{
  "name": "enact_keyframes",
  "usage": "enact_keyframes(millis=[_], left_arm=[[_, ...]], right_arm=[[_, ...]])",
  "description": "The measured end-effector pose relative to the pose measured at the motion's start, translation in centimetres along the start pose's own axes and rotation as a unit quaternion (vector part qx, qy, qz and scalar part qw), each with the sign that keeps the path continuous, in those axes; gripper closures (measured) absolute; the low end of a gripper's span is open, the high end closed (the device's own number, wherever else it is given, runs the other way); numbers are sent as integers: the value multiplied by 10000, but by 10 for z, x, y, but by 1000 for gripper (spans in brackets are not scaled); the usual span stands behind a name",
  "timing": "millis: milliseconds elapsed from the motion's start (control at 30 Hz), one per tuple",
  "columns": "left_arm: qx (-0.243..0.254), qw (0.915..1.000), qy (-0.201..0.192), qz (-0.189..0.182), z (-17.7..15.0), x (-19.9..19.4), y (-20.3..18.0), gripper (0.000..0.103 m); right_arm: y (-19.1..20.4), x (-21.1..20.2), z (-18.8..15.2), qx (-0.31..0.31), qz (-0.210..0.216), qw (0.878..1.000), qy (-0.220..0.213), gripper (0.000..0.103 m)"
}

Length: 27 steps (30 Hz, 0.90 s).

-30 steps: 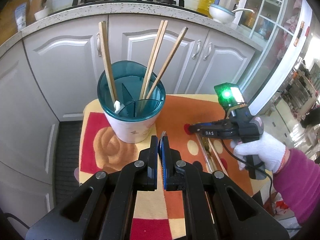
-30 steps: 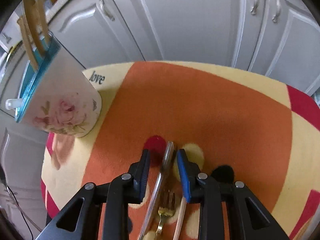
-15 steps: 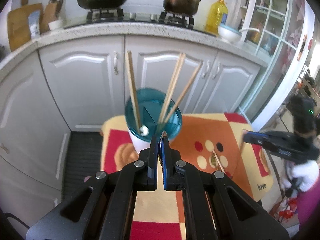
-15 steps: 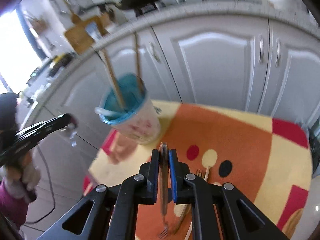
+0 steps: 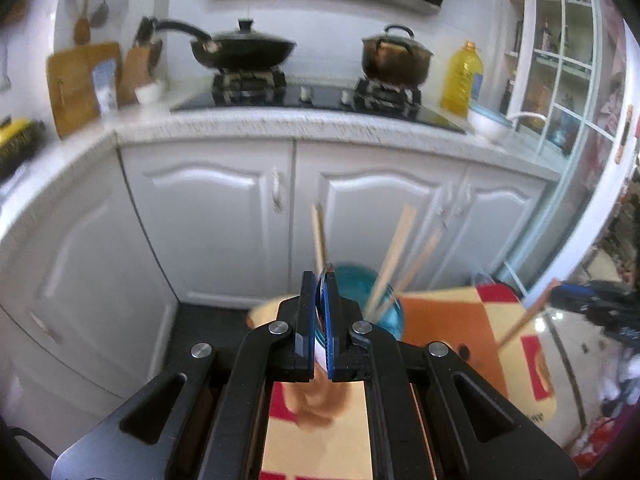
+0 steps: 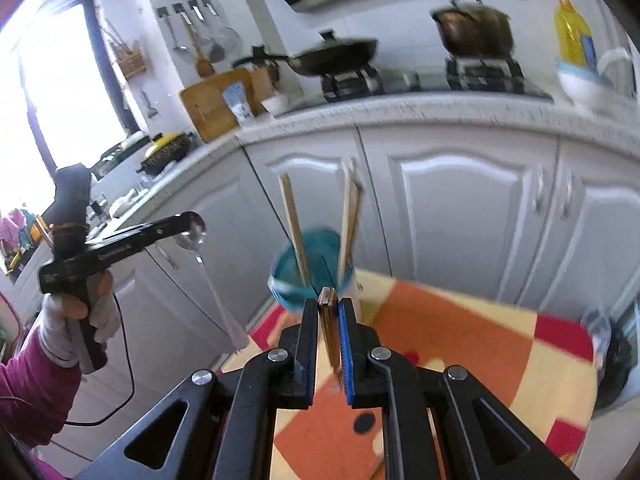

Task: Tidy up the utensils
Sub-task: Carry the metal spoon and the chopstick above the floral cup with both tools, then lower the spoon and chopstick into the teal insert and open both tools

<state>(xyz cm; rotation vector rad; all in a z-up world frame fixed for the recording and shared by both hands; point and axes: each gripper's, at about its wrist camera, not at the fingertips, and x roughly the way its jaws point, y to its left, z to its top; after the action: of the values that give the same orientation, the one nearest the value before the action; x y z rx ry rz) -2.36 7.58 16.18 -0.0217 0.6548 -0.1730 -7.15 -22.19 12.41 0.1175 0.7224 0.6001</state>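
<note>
Kitchen with white cabinets, small desk under a patchwork cloth. Teal-rimmed utensil holder at its far corner, chopsticks upright inside. Right gripper pinching wooden chopsticks; left gripper pinching a metal spoon left of the holder. Risk: long dangling handle clipping the rim, tipping the holder.

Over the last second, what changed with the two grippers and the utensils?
The right gripper closed on a chopstick that lay on the table and lifted it off the cloth. The left gripper rose too, clamped on a spoon throughout. The holder kept its chopsticks and its place.
</note>
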Motion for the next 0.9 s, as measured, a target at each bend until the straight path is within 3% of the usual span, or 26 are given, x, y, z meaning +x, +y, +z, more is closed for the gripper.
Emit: enact_keyframes(millis=[233,467,700,900], left_arm=[[296,9972,-311,605,32,21,2,101],[734,9910,-363,1058,33,60,-12,101],[989,9871,-246,1232,16,95,-23,101],[1113,9854,-134,1278,2,116,-33,101]], right_arm=[[27,-5,60,-460,46,9986,-269,94],[35,12,107,-578,-26,9973,-455,94],[22,63,126,-468,-104,9986,-241,94],[9,100,120,-385,-201,9991,5,94]])
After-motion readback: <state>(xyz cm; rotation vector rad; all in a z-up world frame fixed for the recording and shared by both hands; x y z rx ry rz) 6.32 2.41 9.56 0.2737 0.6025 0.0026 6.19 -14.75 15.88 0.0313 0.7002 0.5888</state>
